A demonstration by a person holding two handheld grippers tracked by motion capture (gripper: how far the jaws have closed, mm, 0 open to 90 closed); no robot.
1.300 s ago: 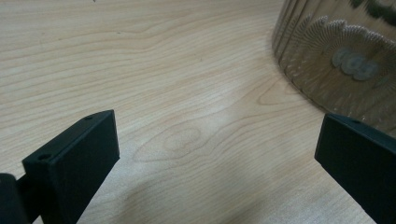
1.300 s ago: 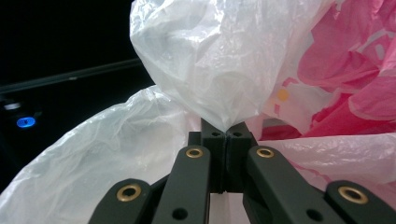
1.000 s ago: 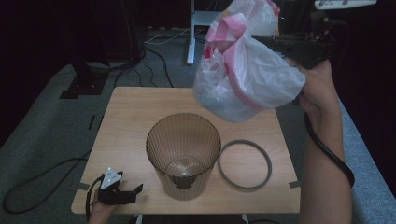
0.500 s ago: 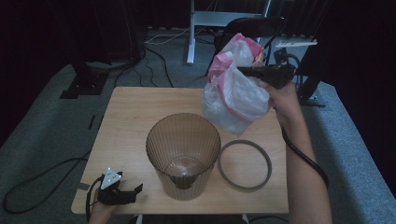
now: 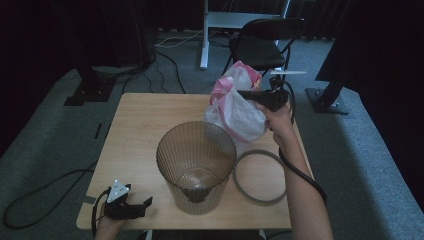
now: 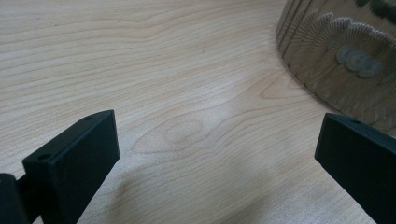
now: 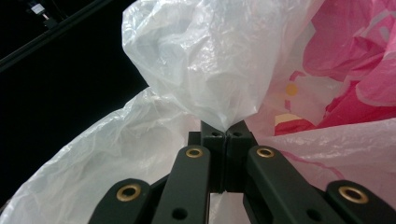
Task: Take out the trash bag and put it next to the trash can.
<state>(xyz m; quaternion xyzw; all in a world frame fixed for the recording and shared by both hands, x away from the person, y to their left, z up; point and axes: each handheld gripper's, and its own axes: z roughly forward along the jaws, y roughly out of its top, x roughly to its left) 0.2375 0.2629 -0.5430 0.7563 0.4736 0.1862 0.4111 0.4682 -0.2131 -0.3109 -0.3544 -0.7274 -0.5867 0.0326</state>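
A white and pink plastic bag (image 5: 239,107) hangs over the far right of the wooden table (image 5: 135,135), just behind a ribbed translucent bin (image 5: 196,170). My right gripper (image 5: 243,93) is shut on a pinch of the bag's film, and the bag (image 7: 219,70) billows up from the closed jaws. A grey ring (image 5: 260,176) lies flat on the table to the right of the bin. My left gripper (image 5: 142,206) rests at the table's near left corner, jaws wide open with bare wood between them. The bin's wall (image 6: 345,56) stands at the upper right of the left gripper view.
A black chair (image 5: 265,42) stands behind the table, close to the bag. Black stands and cables lie on the grey carpet at the left (image 5: 92,90) and right (image 5: 327,102). The right gripper's cable (image 5: 302,172) trails along the forearm.
My right hand has come down and toward the table with the bag, from high above to just behind the bin. The left gripper has stayed put.
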